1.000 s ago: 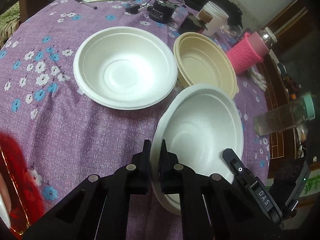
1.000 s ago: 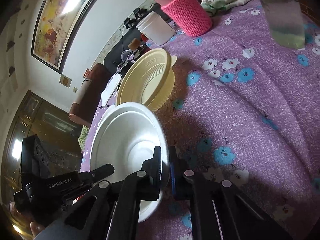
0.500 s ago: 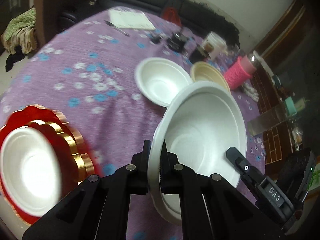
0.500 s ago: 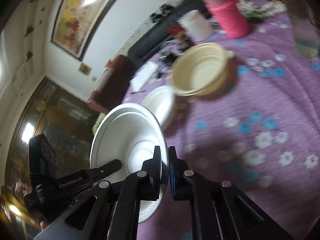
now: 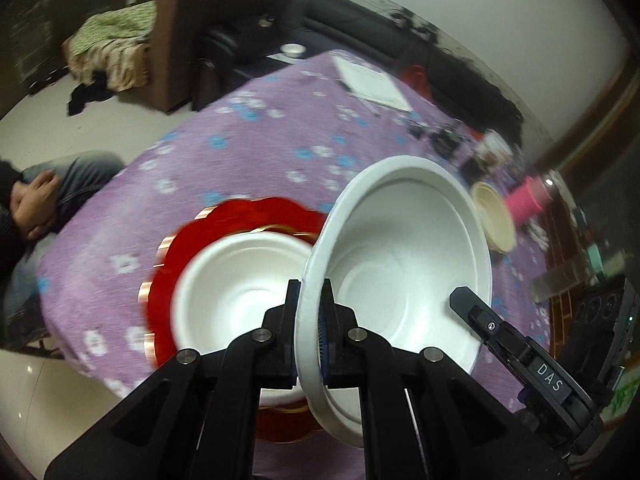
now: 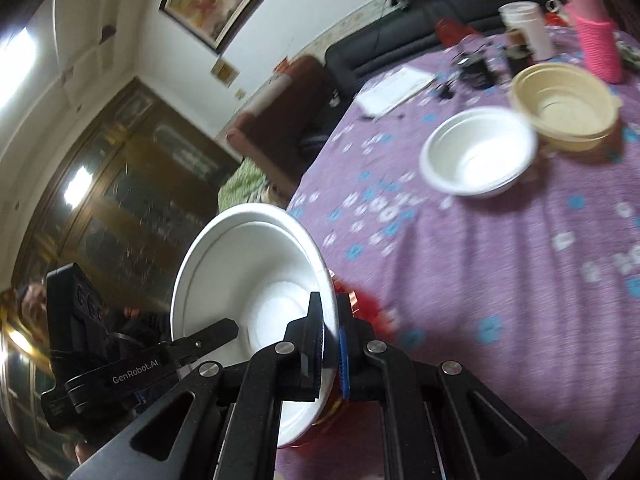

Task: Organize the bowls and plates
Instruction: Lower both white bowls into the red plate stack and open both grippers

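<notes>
**Desk:** Purple cloth first. What is on it?

**Operator:** Purple floral cloth covers my round worktop (image 5: 248, 152), the biggest thing in either view. At its near edge sits a red plate with a gold scalloped rim (image 5: 160, 280), and a white foam bowl (image 5: 236, 292) rests inside that plate. Farther back on the cloth I see a second white bowl on the cloth (image 6: 478, 152), upright, just beside a cream ribbed bowl (image 6: 564, 100); whether their rims touch I cannot tell through the blur. Behind them stand a pink knit-sleeved bottle (image 6: 596, 40), a white lidded tub (image 6: 528, 28) and a notepad (image 6: 396, 88).

**Desk:** And the bowl you are carrying?

**Operator:** I hold the carried white bowl (image 5: 404, 264) in the air, tilted steeply on edge, its inside facing the left camera. In the left wrist view it hangs over the near part of the worktop, overlapping the right side of the plate and its bowl.

**Desk:** Jaws?

**Operator:** Both pairs are clamped on its rim. My left gripper (image 5: 309, 300) pinches the lower left rim, one jaw inside, one outside. My right gripper (image 6: 329, 316) bites the opposite rim in the same way. Each camera shows the other gripper's finger reaching across the bowl.

**Desk:** Anyone else in frame?

**Operator:** A seated person's hand (image 5: 34, 200) shows at the left edge, beside the worktop.
</notes>
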{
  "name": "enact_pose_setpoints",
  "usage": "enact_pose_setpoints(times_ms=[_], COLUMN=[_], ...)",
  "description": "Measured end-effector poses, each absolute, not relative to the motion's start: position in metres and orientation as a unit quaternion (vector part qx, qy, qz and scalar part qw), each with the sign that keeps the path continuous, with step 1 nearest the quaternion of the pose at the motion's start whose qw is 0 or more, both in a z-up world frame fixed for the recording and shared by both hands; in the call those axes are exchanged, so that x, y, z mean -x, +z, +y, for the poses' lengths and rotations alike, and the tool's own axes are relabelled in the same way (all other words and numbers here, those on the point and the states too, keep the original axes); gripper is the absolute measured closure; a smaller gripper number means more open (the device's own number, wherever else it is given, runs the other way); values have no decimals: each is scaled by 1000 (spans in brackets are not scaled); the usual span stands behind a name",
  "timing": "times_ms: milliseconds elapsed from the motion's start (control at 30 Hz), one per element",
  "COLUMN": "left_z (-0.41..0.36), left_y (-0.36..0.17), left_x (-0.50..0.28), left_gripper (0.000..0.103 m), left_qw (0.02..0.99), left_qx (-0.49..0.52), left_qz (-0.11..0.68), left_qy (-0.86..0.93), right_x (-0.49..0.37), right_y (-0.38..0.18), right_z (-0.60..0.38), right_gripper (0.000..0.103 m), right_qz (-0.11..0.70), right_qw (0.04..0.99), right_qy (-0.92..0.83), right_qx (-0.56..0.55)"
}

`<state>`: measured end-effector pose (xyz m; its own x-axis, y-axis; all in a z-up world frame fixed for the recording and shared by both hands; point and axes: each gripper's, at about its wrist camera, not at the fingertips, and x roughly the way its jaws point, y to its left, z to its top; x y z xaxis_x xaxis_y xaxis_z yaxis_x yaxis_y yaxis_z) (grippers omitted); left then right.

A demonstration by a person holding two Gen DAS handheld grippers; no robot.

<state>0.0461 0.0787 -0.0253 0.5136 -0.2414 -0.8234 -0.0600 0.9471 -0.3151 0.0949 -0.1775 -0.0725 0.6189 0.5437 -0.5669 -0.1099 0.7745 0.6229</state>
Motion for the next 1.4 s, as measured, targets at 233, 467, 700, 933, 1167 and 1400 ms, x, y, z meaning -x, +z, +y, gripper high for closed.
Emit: enact_pose_setpoints(times_ms=[233,467,700,933,1167,1400], left_z=[115,120,129,142,151,156], left_y=[-48,-52,-42,-29,-21,-28], left_x=[-46,-48,-46,-40,-40,-44], left_gripper=[98,96,87,86,86,86], left_qw=[848,860,875,884,889,879], left_qx=[159,124,115,124,139,155], left_qz=[505,494,471,451,437,451], left_qy=[-23,-11,-8,5,9,6], right_x=[-110,-110,-110,-110,-112,-104], right_y=[-95,-111,-113,-116,-112,-103], right_z=[-123,-106,-109,-102,-108,-110], right_gripper=[97,97,98,98,94,55], right_qz=[435,453,450,466,501,501], right_qw=[841,838,845,834,797,808], right_qy=[208,205,187,201,212,196], right_qx=[-247,-227,-222,-215,-262,-243])
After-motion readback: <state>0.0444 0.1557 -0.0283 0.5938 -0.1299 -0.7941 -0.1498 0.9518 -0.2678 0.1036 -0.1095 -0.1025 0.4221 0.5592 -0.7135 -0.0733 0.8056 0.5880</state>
